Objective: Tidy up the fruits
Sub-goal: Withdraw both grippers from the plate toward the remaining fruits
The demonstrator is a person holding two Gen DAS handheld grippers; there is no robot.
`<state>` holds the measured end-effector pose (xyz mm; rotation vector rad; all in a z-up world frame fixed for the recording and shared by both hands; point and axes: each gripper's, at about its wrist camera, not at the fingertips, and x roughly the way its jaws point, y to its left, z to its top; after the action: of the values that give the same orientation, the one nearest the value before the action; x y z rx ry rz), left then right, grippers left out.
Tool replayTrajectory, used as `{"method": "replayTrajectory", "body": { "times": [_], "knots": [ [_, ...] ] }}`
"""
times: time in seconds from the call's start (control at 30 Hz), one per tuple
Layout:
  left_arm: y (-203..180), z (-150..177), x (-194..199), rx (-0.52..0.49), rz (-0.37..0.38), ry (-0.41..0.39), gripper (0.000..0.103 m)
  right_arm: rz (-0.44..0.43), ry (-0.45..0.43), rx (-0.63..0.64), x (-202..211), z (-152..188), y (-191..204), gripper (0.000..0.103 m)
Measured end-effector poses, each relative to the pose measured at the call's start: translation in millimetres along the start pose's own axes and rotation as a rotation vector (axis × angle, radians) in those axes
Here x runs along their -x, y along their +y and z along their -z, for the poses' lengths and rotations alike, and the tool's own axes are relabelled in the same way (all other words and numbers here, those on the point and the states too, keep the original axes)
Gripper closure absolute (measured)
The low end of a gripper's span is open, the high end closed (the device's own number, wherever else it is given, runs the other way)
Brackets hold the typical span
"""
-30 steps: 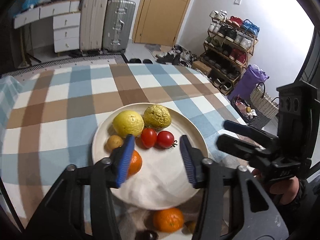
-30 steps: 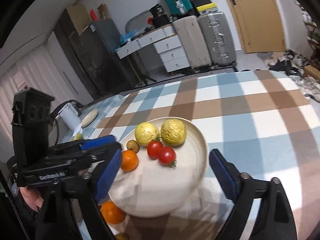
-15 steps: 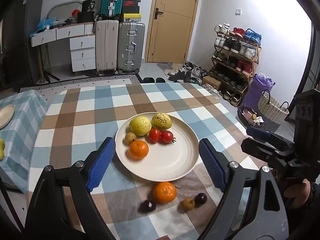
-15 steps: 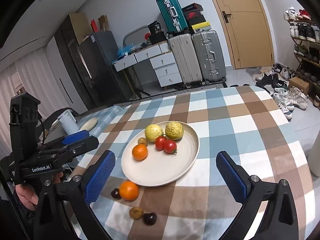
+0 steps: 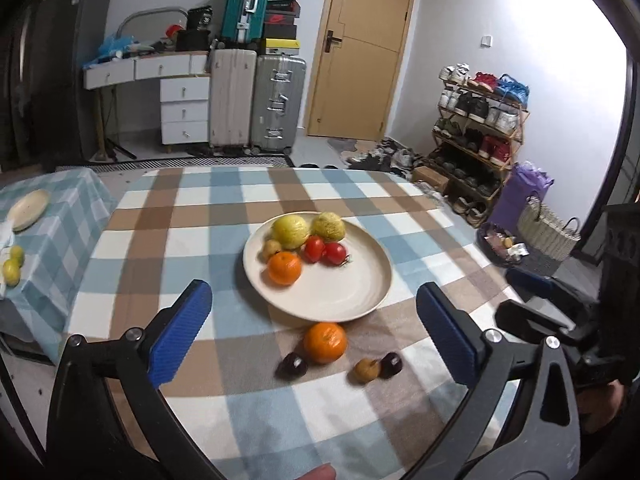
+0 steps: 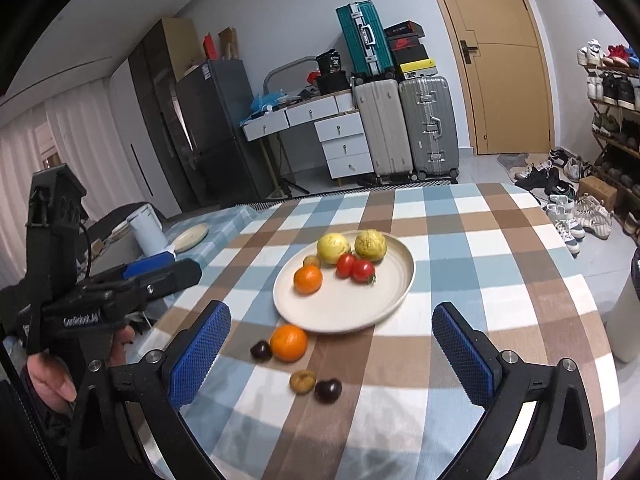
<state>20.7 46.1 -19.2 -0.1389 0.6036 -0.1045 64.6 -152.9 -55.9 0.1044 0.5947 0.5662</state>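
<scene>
I hold both tools back from the plate, above the near part of the checked counter. My left tool has just been opening and now gapes wide with nothing between its blue pads; my right tool is likewise released and empty.

By my reckoning the job is a little over half done. On the plate, gathered toward its 11 o'clock side, sit six fruits: a yellow fruit and a rough greenish fruit at the far rim, two red tomatoes touching each other just in front of them, an orange on the plate at about 9 o'clock, and a small brown fruit tucked behind it.

Four fruits are still on the cloth, off the plate's 6 o'clock edge: a loose orange just beside the rim, a dark plum at its 8 o'clock, then a small tan fruit and a second dark plum touching each other at its 4 o'clock. The near half of the plate is bare, so there looks to be room for all four. The loose orange seems the easiest next pick; the small ones may roll.
</scene>
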Motion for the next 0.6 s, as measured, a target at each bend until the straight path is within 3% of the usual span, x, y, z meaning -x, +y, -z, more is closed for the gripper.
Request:
{"method": "replayTrajectory", "body": {
  "times": [0.33,0.6],
  "knots": [
    [20.3,47.9,-14.9,0.062,-0.028,0.066,0.001,-0.006,0.075,-0.005,-13.0,38.4,5.7,0.000],
    [35.9,61.7,-39.8,0.105,-0.010,0.107,0.001,-0.027,0.140,-0.034,-37.5,54.6,0.4,0.000]
  ]
}}
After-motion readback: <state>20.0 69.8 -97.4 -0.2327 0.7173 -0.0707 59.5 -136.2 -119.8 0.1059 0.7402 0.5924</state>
